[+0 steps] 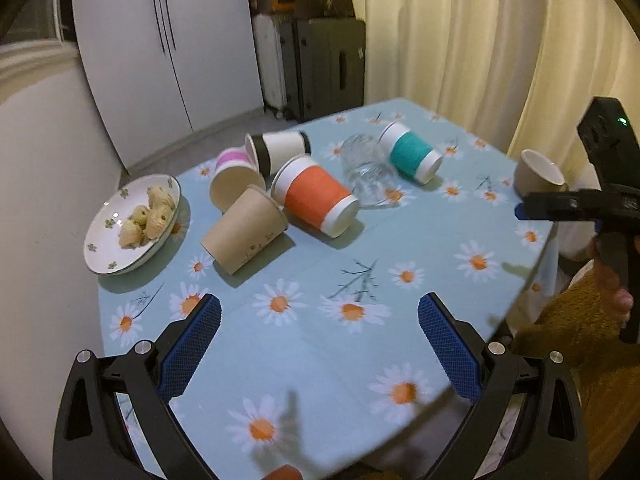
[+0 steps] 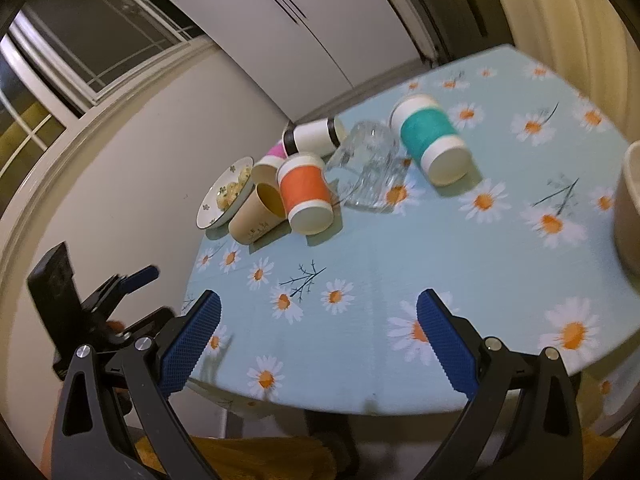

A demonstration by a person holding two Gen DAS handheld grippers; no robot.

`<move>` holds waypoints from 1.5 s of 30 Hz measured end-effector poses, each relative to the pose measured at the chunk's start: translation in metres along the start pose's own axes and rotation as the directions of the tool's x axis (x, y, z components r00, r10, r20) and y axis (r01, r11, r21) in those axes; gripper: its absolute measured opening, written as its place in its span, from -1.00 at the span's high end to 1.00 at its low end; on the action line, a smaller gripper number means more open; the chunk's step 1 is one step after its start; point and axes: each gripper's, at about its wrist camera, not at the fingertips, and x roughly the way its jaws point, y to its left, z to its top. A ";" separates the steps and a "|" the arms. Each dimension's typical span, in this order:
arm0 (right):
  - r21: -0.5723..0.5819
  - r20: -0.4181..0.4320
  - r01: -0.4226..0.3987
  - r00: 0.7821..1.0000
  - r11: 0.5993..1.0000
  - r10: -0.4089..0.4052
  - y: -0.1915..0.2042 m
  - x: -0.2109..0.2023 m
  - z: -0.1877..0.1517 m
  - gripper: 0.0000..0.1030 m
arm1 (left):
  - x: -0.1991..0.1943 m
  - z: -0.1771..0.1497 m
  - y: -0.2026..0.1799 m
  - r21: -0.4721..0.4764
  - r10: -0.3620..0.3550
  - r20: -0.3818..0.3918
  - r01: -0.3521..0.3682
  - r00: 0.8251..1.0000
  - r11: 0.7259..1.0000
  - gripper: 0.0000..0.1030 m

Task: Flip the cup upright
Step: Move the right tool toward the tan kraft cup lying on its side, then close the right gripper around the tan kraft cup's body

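Several cups lie on their sides on the daisy tablecloth: a brown paper cup, an orange-sleeved cup, a teal-sleeved cup, a white cup with black bands, a pink cup and a clear glass. They also show in the right wrist view, with the orange cup, the teal cup and the glass. A beige ceramic cup lies at the right table edge. My left gripper is open and empty above the near table. My right gripper is open and empty.
A white plate with cookies sits at the table's left edge by the wall. The right gripper's body shows at the right in the left wrist view. Curtains hang behind the table. Suitcases and a wardrobe stand at the back.
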 end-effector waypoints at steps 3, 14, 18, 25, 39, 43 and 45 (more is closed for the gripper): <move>0.060 -0.057 -0.031 0.998 0.998 0.034 -0.005 0.018 0.007 -0.89 | 0.026 0.011 0.015 0.026 -0.003 -0.057 0.004 0.998 1.000 -0.87; 0.197 -0.212 -0.130 0.962 0.972 0.171 -0.012 0.065 0.027 -0.73 | 0.093 0.058 0.047 0.228 0.093 -0.214 -0.042 0.972 0.973 -0.86; 0.235 -0.237 -0.146 0.950 0.961 0.202 -0.024 0.072 0.029 -0.73 | 0.115 0.060 0.050 0.286 0.101 -0.269 -0.021 0.958 0.958 -0.86; 0.268 -0.267 -0.151 0.937 0.952 0.224 -0.030 0.082 0.039 -0.72 | 0.148 0.065 0.055 0.347 0.135 -0.321 -0.016 0.937 0.938 -0.76; 0.228 -0.328 -0.118 0.925 0.967 0.190 -0.029 0.085 0.031 -0.72 | 0.170 0.073 0.055 0.376 0.145 -0.361 0.002 0.921 0.927 -0.34; 0.227 -0.331 -0.117 0.924 0.967 0.190 -0.025 0.081 0.027 -0.72 | 0.170 0.074 0.057 0.356 0.161 -0.396 -0.011 0.904 0.934 -0.24; 0.231 -0.342 -0.112 0.921 0.966 0.189 -0.025 0.080 0.024 -0.72 | 0.167 0.076 0.059 0.336 0.147 -0.402 -0.003 0.904 0.942 -0.23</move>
